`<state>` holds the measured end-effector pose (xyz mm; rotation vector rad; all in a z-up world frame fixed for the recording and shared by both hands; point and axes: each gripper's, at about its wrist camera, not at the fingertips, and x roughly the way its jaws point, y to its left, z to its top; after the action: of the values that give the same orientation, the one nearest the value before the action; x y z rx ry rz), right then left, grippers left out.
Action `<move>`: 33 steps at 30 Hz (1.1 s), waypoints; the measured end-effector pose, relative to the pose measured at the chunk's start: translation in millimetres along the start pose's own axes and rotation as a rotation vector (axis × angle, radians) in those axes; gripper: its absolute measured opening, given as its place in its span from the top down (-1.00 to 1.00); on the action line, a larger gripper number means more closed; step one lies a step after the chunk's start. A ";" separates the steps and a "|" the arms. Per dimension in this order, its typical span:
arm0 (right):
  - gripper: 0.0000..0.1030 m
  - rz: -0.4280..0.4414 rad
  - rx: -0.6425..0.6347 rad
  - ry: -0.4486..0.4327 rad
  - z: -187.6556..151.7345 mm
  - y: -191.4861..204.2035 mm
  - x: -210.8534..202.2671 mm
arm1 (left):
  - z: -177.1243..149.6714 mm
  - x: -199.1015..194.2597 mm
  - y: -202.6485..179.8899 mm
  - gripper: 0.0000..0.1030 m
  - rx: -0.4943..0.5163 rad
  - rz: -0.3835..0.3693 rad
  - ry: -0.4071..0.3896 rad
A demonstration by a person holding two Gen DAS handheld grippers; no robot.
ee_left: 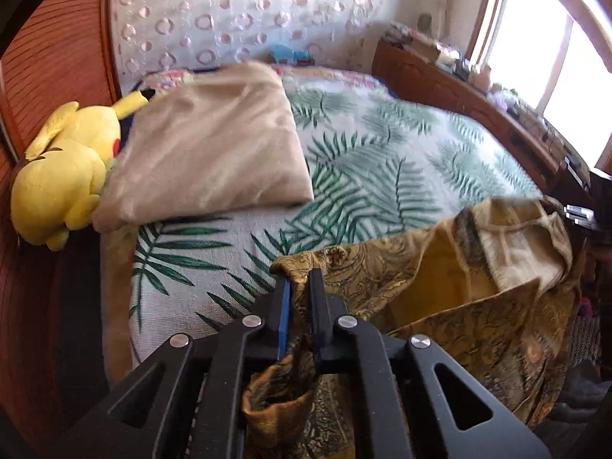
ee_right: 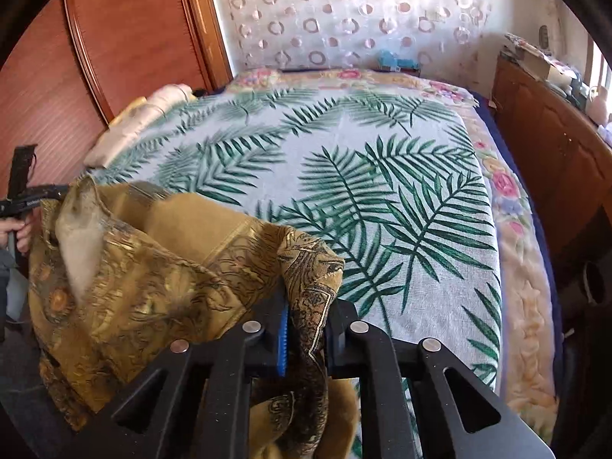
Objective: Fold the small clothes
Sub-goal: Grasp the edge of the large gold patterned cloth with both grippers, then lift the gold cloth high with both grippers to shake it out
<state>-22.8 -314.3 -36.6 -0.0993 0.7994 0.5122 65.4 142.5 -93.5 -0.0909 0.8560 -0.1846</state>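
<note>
Each hand-held gripper, left (ee_left: 300,277) and right (ee_right: 306,302), is clamped on the gold patterned garment (ee_left: 478,306).

Home bedroom, where I work. Bed (ee_right: 382,191) fills room, palm-leaf cover (ee_left: 382,160) over floral blanket (ee_right: 508,206). Beige pillow (ee_left: 206,145) and yellow plush toy (ee_left: 65,168) at bed's left edge. Circle-pattern sheer curtain (ee_right: 344,19) behind bed's far end. Wooden wardrobe panels (ee_right: 126,38) left of bed. Cluttered wooden cabinet (ee_left: 459,91) right of bed, bright window (ee_left: 550,46) above it.
</note>
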 end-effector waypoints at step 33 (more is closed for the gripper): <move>0.79 -0.019 -0.268 -0.672 111.1 78.5 -414.9 | 129.9 -350.9 -80.0 0.86 0.174 -0.104 -0.824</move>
<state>-228.5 -381.6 342.7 -0.1706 0.0716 0.5857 -71.1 134.4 263.9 -0.0404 0.0120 -0.2901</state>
